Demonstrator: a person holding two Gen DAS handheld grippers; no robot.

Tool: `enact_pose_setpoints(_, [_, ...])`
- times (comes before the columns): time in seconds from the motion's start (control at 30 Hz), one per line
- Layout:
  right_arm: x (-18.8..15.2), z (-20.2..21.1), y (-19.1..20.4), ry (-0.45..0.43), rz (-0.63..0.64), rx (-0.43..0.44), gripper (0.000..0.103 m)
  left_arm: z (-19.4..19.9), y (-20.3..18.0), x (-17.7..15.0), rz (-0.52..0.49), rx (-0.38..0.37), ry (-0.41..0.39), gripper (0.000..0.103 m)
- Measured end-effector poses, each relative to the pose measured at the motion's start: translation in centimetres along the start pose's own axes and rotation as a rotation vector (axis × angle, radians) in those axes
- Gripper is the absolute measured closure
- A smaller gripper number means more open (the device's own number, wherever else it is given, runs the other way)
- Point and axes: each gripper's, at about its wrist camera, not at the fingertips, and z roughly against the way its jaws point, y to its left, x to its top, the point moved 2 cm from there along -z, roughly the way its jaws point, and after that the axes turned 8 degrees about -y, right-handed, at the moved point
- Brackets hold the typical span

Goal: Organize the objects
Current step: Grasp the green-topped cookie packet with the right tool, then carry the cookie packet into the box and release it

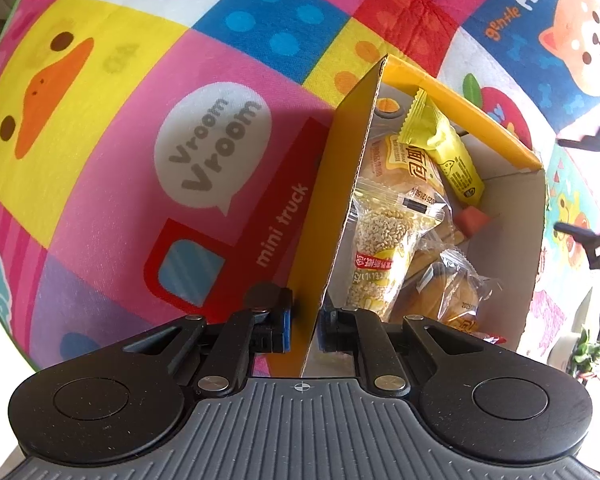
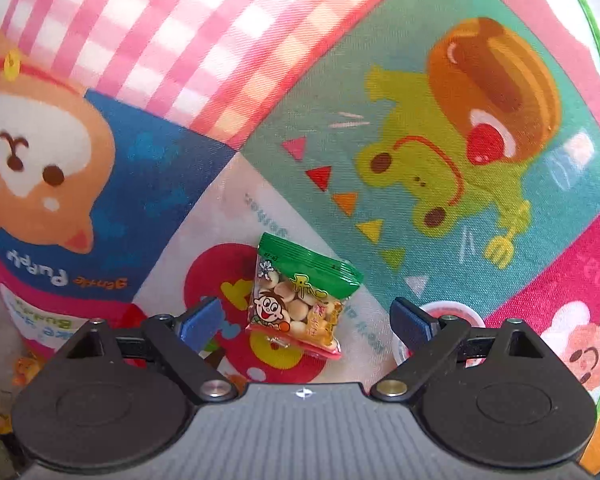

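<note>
While left fingers (image 1: 305,330) clamp the box wall (image 1: 340,208), right fingers (image 2: 306,322) apart around the biscuit packet (image 2: 300,300).

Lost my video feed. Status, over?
Left gripper shut on box wall. Right gripper open over snack packet on mat. Nothing blocking.

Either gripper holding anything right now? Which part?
Left gripper is shut on the yellow box, pinching its near side wall at the top edge. Right gripper holds nothing: jaws open above the green snack packet on the mat.
</note>
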Motion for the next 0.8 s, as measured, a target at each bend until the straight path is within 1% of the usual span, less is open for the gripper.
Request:
enact_pose_setpoints(0.07, [-0.6,-1.0,1.7,-0.035,0.021,-0.091,0.017,0.0,0.1,0.0,0.003,0.0,0.0,0.089])
enact_pose_setpoints(0.13, [-1.2,-2.4,3.3,-0.044,0.035,-0.16,0.022,0.1,0.2,0.0,0.006,0.0,0.0,0.089])
enact_pose_setpoints(0.17, [-1.5,-3.3,4.0,-0.045,0.043,-0.202,0.026,0.1,0.2,-0.1,0.007,0.001,0.001,0.089])
enact_pose_setpoints(0.2, [-1.9,-4.0,4.7,-0.04,0.066,-0.237,0.03,0.1,0.2,-0.1,0.007,0.0,0.004,0.089])
enact_pose_setpoints(0.23, [-2.4,-4.3,5.4,-0.056,0.11,-0.274,0.03,0.1,0.2,-0.2,0.004,-0.001,0.008,0.089])
enact_pose_setpoints(0.27, [-2.8,-4.4,6.1,-0.07,0.153,-0.297,0.033,0.1,0.1,-0.3,-0.001,-0.001,0.011,0.089])
enact_pose_setpoints(0.3, [-3.2,-4.4,6.8,-0.084,0.207,-0.296,0.037,0.1,0.1,-0.3,-0.008,-0.001,0.015,0.089])
enact_pose_setpoints(0.33, [-3.5,-4.2,7.1,-0.077,0.244,-0.279,0.039,0.1,0.0,-0.3,-0.016,-0.002,0.019,0.09])
enact_pose_setpoints(0.4, [-3.9,-3.1,6.5,-0.048,0.252,-0.223,0.051,0.0,-0.1,-0.4,-0.03,-0.003,0.023,0.09])
enact_pose_setpoints(0.57, [-4.5,2.1,3.7,0.016,0.25,-0.046,0.051,-0.5,-0.3,-0.4,-0.073,-0.004,0.04,0.09])
enact_pose_setpoints(0.6, [-4.8,3.7,3.0,0.032,0.253,-0.006,0.051,-0.7,-0.4,-0.3,-0.091,-0.009,0.043,0.09])
enact_pose_setpoints(0.67, [-5.9,6.9,1.9,0.043,0.284,0.042,0.051,-0.9,-0.4,-0.1,-0.117,-0.02,0.057,0.09])
enact_pose_setpoints(0.73, [-7.4,10.2,1.1,0.026,0.34,0.062,0.051,-1.2,-0.4,0.3,-0.118,-0.023,0.083,0.09])
enact_pose_setpoints(0.8, [-9.1,12.9,-0.1,0.003,0.394,0.048,0.051,-1.5,-0.6,0.7,-0.126,-0.023,0.113,0.089])
